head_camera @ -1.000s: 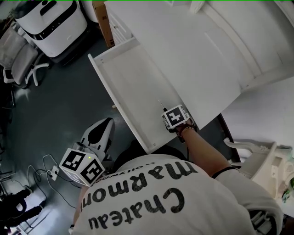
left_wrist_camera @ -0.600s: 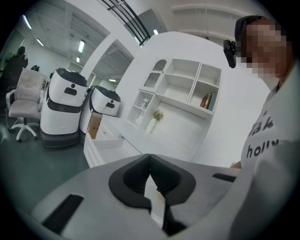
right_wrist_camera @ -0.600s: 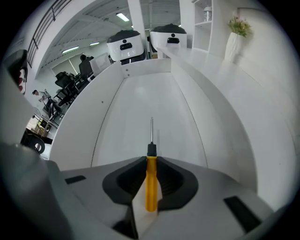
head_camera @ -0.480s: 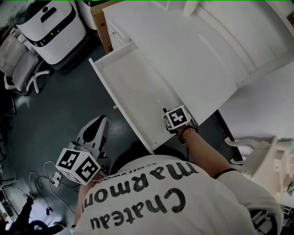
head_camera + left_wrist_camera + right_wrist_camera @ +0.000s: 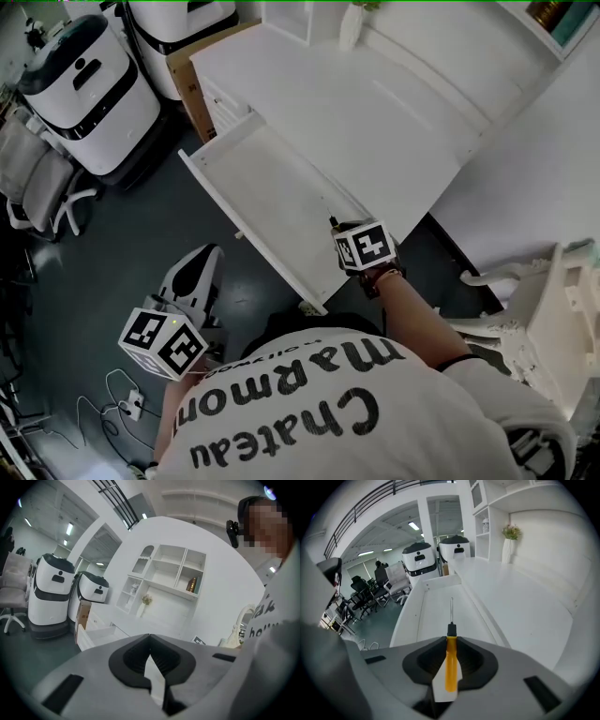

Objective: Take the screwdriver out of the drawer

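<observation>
1. Gripping the screwdriver [image 5: 450, 663] by its orange handle, the right gripper [image 5: 336, 228] sits at the 5 o'clock end of the open drawer [image 5: 265, 192] in the head view.
2. The pick-up looks done. In the right gripper view the metal shaft points toward 12 o'clock along the drawer's length, and the tool appears to hang above the white drawer floor rather than lie on it.
3. What is left, by my reading, is to carry the screwdriver out past the drawer's rim, since it lies over the drawer's outline in both views. Nothing shows where it should be put down; the desk top [image 5: 394, 112] at 1 o'clock of the drawer is bare and near.
4. Right claw: partly closed, both pads pressed on the handle's sides, with the butt of the handle deep between the jaws and the black collar just past their tips.
5. Left claw: the left gripper [image 5: 150, 639] has its jaw tips meeting with nothing between them. In the head view it is over the dark floor at 8 o'clock, well apart from the drawer.
</observation>
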{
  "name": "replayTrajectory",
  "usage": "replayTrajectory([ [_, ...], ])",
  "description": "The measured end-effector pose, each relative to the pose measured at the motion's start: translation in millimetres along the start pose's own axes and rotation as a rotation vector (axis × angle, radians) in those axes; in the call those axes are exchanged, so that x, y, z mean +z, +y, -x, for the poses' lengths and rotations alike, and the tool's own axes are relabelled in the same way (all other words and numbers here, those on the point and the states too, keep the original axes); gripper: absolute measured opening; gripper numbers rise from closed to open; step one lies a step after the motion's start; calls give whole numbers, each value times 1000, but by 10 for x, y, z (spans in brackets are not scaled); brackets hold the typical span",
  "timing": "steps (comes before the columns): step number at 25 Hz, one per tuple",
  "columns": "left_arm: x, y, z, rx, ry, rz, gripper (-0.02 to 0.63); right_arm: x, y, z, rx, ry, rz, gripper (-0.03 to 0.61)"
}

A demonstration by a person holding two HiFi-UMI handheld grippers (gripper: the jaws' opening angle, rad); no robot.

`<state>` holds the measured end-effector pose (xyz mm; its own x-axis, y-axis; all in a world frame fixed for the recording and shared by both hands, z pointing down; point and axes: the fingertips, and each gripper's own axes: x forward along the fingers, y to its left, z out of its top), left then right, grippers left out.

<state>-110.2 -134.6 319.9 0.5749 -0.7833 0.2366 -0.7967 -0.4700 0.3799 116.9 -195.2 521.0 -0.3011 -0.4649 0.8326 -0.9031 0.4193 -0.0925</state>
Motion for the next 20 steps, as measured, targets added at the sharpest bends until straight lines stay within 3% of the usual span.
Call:
replayTrajectory([
  [8, -70, -171, 395, -86, 29, -24, 23, 118, 292, 721, -46, -185, -100, 80],
  [20, -212, -365, 788, -181, 33, -34, 23, 303, 942, 1740, -41, -463, -101, 80],
])
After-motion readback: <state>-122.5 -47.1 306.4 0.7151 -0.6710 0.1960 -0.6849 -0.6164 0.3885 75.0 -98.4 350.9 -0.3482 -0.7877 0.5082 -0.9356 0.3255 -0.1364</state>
